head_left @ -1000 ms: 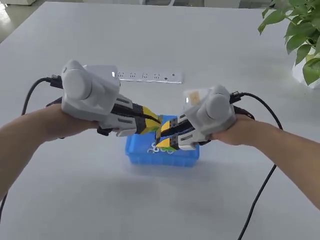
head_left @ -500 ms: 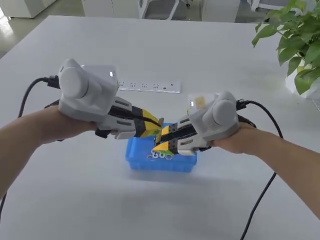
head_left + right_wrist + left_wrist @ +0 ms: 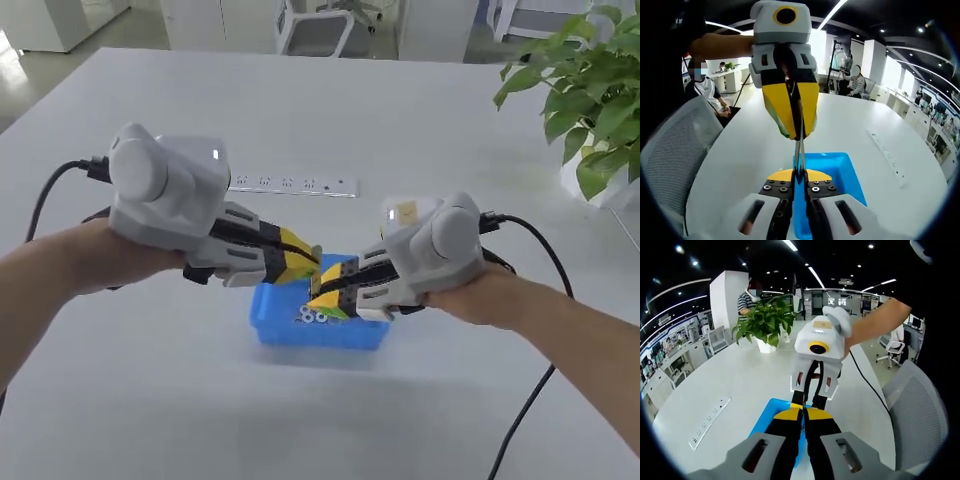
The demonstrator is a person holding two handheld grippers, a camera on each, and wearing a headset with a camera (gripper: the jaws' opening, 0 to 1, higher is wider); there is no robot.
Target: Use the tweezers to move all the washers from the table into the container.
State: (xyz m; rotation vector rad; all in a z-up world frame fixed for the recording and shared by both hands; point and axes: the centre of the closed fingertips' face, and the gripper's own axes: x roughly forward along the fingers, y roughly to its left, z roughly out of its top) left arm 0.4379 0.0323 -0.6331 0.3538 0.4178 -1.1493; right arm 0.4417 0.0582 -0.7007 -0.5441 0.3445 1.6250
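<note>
While hovering tip to tip, pinching the tweezers (image 3: pixel 800 142) from both ends. Pressed together on one end by the left gripper (image 3: pixel 312 262), with its yellow fingers flat on the metal. Pressed together on the other end by the right gripper (image 3: pixel 322 293). Just below the fingertips: the blue container (image 3: pixel 300 336), with the washers (image 3: pixel 312 316) lying inside it. Likely thin, stiff and springy, those tweezers, and smooth enough to slip or twist. Best to squeeze softly across the middle of the legs, never the sharp tips. Likely tiny, light, flat and hard, those washers, and quick to skid. Best to nip by the rim.
</note>
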